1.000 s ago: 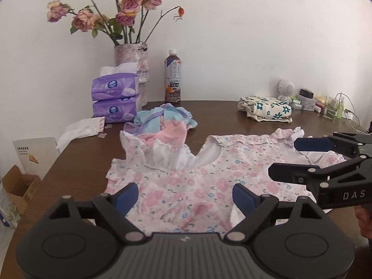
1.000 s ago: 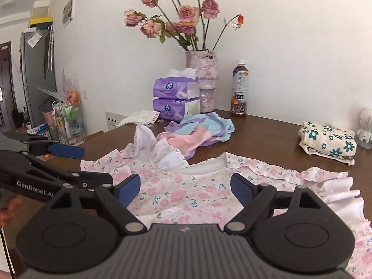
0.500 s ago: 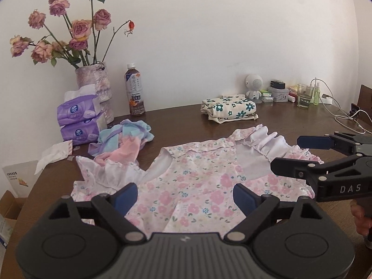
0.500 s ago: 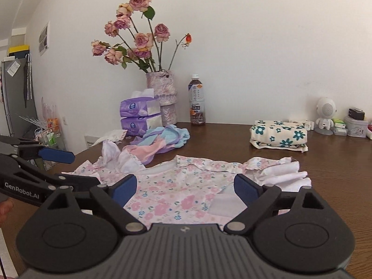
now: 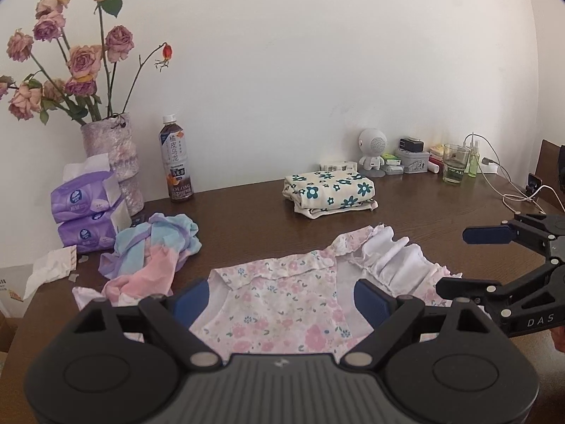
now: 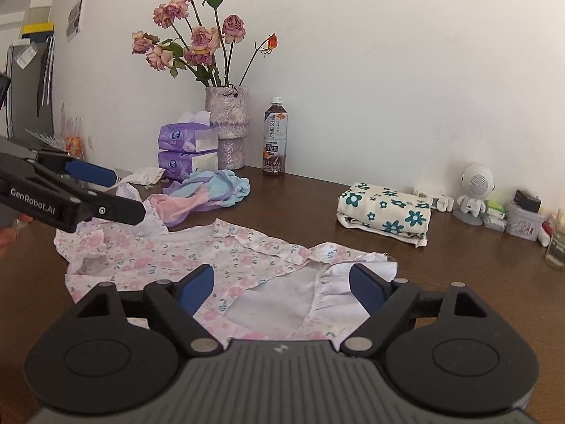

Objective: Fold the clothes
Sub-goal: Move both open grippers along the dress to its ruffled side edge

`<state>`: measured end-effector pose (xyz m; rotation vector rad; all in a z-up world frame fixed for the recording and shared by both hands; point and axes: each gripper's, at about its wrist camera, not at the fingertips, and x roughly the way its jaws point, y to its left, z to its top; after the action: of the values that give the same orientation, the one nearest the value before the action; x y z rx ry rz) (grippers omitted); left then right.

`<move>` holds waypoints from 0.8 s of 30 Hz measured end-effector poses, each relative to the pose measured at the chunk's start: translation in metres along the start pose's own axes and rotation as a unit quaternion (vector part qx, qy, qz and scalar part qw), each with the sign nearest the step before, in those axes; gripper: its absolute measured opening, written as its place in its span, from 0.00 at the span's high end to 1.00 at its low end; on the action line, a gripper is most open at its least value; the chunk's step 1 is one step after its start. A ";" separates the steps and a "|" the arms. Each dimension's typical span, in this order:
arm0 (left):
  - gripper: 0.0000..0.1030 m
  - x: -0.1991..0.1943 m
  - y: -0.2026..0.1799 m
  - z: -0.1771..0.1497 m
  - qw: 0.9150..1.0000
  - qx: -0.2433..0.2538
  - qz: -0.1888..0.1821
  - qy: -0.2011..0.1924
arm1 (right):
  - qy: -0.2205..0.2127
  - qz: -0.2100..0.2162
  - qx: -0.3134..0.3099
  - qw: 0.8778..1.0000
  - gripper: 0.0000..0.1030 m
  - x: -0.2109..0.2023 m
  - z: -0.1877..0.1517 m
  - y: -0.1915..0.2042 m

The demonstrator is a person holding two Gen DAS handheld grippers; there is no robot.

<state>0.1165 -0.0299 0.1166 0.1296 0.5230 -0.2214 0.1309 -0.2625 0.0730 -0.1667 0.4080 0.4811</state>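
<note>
One teal-flowered bundle (image 5: 330, 192) sits folded at the table's (image 5: 247, 208) rear. The pink floral dress (image 5: 279, 304) lies spread, unfolded; a pastel heap (image 5: 155, 247) waits. Left gripper (image 5: 282, 296) and right gripper (image 6: 280, 284) hover released, empty.

Floral dress (image 5: 282, 304) between spread pads (image 5: 192, 296)

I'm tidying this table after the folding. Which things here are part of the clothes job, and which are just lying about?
Part of the job:
pink floral dress, spread flat
pastel garment heap, unfolded
folded flower-print garment
left tool and right tool, both open

Just lying about:
vase of roses
tea bottle
tissue packs
robot figurine
drinking glass
</note>
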 end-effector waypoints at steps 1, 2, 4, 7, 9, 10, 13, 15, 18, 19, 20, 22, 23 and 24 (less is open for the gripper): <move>0.14 0.005 0.002 0.003 1.000 0.003 -0.002 0.002 | 0.002 -0.002 -0.006 1.000 0.20 0.002 0.003 -0.005; 0.14 0.011 0.003 0.006 1.000 0.008 -0.003 0.005 | 0.006 -0.004 -0.010 1.000 0.21 0.006 0.004 -0.010; 0.14 0.024 0.008 0.011 1.000 0.018 -0.007 0.011 | 0.017 -0.008 -0.019 1.000 0.25 0.013 0.009 -0.021; 0.17 0.050 0.018 0.029 0.999 0.031 -0.015 0.024 | 0.036 -0.017 -0.037 0.998 0.30 0.032 0.024 -0.039; 0.21 0.066 0.025 0.040 0.999 0.036 -0.027 0.026 | 0.047 -0.025 -0.037 0.998 0.37 0.049 0.037 -0.051; 0.24 0.074 0.028 0.045 0.998 0.040 -0.033 0.028 | 0.054 -0.023 -0.035 0.998 0.41 0.057 0.043 -0.057; 0.27 0.094 0.037 0.047 0.997 0.052 -0.043 0.040 | 0.074 -0.027 -0.034 0.996 0.47 0.081 0.050 -0.072; 0.27 0.102 0.046 0.039 0.996 0.057 -0.043 0.049 | 0.089 -0.028 -0.036 0.995 0.48 0.096 0.047 -0.080; 0.27 0.115 0.062 0.032 0.995 0.057 -0.049 0.062 | 0.105 -0.025 -0.032 0.994 0.55 0.120 0.043 -0.090; 0.27 0.121 0.066 0.033 0.995 0.056 -0.047 0.062 | 0.109 -0.025 -0.030 0.993 0.55 0.128 0.043 -0.093; 0.27 0.126 0.071 0.034 0.996 0.055 -0.045 0.061 | 0.113 -0.025 -0.028 0.993 0.55 0.137 0.042 -0.095; 0.27 0.136 0.078 0.032 0.996 0.051 -0.043 0.063 | 0.121 -0.025 -0.023 0.992 0.55 0.154 0.041 -0.101; 0.27 0.141 0.081 0.030 0.996 0.049 -0.042 0.065 | 0.122 -0.020 -0.023 0.992 0.55 0.159 0.039 -0.103; 0.27 0.148 0.082 0.029 0.995 0.051 -0.048 0.070 | 0.125 -0.016 -0.027 0.992 0.55 0.165 0.037 -0.104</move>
<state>0.2748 0.0185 0.0717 0.2220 0.6587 -0.3340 0.3269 -0.2762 0.0438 -0.2872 0.6372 0.4412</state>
